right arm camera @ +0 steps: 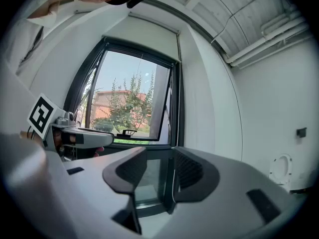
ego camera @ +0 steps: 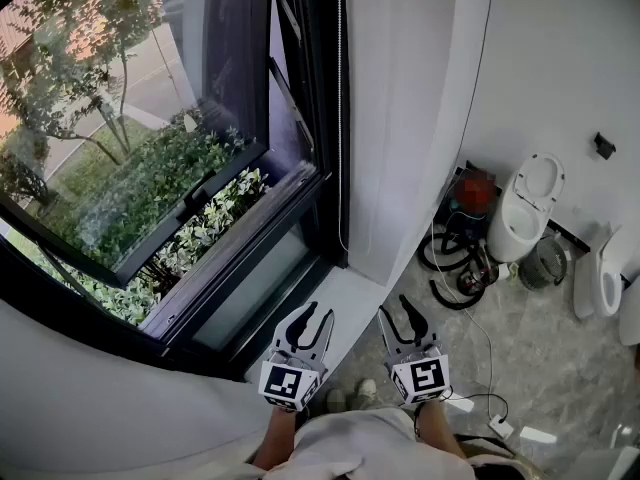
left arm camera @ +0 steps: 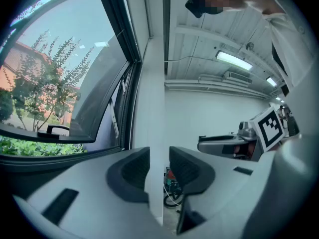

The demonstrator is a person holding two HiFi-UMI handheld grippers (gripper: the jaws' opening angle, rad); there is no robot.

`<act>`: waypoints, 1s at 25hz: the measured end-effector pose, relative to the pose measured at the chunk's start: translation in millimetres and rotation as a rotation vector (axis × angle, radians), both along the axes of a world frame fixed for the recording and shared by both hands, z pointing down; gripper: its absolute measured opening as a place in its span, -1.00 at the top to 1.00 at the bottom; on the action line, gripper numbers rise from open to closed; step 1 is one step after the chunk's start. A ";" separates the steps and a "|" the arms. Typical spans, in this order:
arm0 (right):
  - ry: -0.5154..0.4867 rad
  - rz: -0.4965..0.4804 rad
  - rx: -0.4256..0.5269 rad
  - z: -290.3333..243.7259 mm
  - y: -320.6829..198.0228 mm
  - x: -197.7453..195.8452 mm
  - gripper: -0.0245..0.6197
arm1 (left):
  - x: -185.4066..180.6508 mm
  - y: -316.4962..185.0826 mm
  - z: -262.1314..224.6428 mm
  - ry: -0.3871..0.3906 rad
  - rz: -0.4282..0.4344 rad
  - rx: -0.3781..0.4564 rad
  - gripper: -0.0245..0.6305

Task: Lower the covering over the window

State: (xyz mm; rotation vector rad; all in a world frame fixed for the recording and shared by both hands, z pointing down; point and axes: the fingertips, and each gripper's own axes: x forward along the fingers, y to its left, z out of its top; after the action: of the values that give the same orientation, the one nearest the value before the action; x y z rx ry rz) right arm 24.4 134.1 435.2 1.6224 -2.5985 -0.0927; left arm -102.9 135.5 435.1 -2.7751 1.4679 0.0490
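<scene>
Nearest the camera, the left gripper [ego camera: 316,314] and the right gripper [ego camera: 394,308] are held level, side by side, over the pale sill [ego camera: 350,293]. Each carries 1 marker cube. The jaws of both stand apart and hold nothing: the left gripper view shows a white wall edge in the gap, and the right gripper view shows the lower corner of the window [ego camera: 322,168].

A thin pull cord [ego camera: 340,118] hangs straight down beside the frame's right upright. Its long axis is vertical and it ends in a small loop just above the sill, out of reach of both grippers. In the right gripper view, a slim pale bar [right arm camera: 154,24] runs horizontally across the top of the recess. I cannot tell whether it is the rolled-up covering. The glass stands uncovered.

The top of the cord is cut off in the head view, and its texture is too fine to read. The frame is dark and matt, and 1 sash is tilted outward towards green shrubs.

Further right, on grey marbled floor tile [ego camera: 545,368], are black looped hoses [ego camera: 450,268], a red-topped device [ego camera: 478,190] and 1 glossy white toilet [ego camera: 527,203]. A second white fixture [ego camera: 600,273] is cut off at the edge.
</scene>
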 end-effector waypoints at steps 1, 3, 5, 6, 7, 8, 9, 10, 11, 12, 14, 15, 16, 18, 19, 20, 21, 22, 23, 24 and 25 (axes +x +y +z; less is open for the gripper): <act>-0.012 -0.005 0.002 -0.5 -2.8 1.7 0.44 | 2.6 -2.7 1.0 -0.002 -0.001 -0.001 0.57; -0.036 -0.018 0.008 -1.8 -9.1 4.7 0.44 | 7.3 -8.6 2.6 -0.007 -0.006 -0.003 0.57; -0.046 -0.037 0.014 -2.5 -15.8 6.6 0.44 | 10.9 -14.8 3.8 -0.009 -0.016 -0.004 0.57; -0.043 -0.049 0.017 -2.5 -18.9 7.7 0.44 | 13.3 -17.4 3.9 -0.009 -0.024 -0.005 0.57; -0.040 -0.063 0.019 -3.0 -21.8 9.5 0.44 | 16.7 -19.8 3.7 -0.009 -0.031 -0.007 0.57; -0.040 -0.076 0.023 -4.1 -25.1 12.2 0.44 | 20.7 -22.3 3.3 -0.010 -0.037 -0.007 0.57; -0.043 -0.086 0.027 -5.7 -28.6 15.3 0.44 | 25.1 -25.1 2.8 -0.013 -0.043 -0.007 0.57; -0.046 -0.095 0.031 -7.5 -32.3 18.5 0.44 | 29.4 -28.0 2.3 -0.017 -0.049 -0.005 0.57; -0.048 -0.103 0.033 -8.9 -35.8 21.4 0.44 | 33.2 -30.8 1.8 -0.020 -0.056 -0.003 0.57; -0.048 -0.111 0.034 -9.9 -38.9 23.9 0.44 | 36.2 -33.5 1.2 -0.022 -0.063 0.001 0.57; -0.046 -0.130 0.035 -11.8 -44.3 27.7 0.44 | 40.3 -38.5 -0.6 -0.026 -0.083 0.004 0.57; -0.045 -0.141 0.037 -13.0 -46.5 29.2 0.44 | 41.8 -40.6 -1.6 -0.027 -0.093 0.003 0.57; -0.046 -0.151 0.037 -13.8 -48.4 30.7 0.44 | 43.3 -42.4 -2.6 -0.027 -0.103 0.003 0.57; -0.048 -0.166 0.032 -12.5 -52.7 33.4 0.44 | 46.3 -45.9 -4.3 -0.028 -0.117 0.005 0.57; -0.050 -0.171 0.028 -10.2 -55.4 34.8 0.44 | 47.7 -48.0 -4.6 -0.027 -0.121 0.006 0.57; -0.051 -0.175 0.023 -7.8 -58.4 36.0 0.44 | 49.1 -50.4 -4.2 -0.027 -0.125 0.006 0.57; -0.049 -0.178 0.021 -6.5 -61.2 36.9 0.44 | 50.4 -52.9 -3.3 -0.028 -0.128 0.004 0.57; -0.046 -0.183 0.021 -6.7 -63.8 37.4 0.44 | 51.7 -55.3 -2.2 -0.029 -0.130 0.001 0.57; -0.043 -0.187 0.023 -7.9 -66.4 37.6 0.44 | 53.1 -57.6 -1.5 -0.031 -0.132 0.000 0.57; -0.042 -0.191 0.025 -9.0 -68.9 37.9 0.44 | 54.3 -60.0 -1.2 -0.032 -0.135 -0.001 0.57; -0.042 -0.193 0.026 -9.6 -71.4 38.1 0.44 | 55.3 -62.4 -0.9 -0.034 -0.137 -0.001 0.57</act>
State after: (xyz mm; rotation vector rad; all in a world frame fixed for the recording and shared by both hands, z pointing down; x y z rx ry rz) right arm 62.5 62.7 425.6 1.3910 -2.7912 -0.1051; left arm -47.6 73.1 434.2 -2.6544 1.6446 0.0012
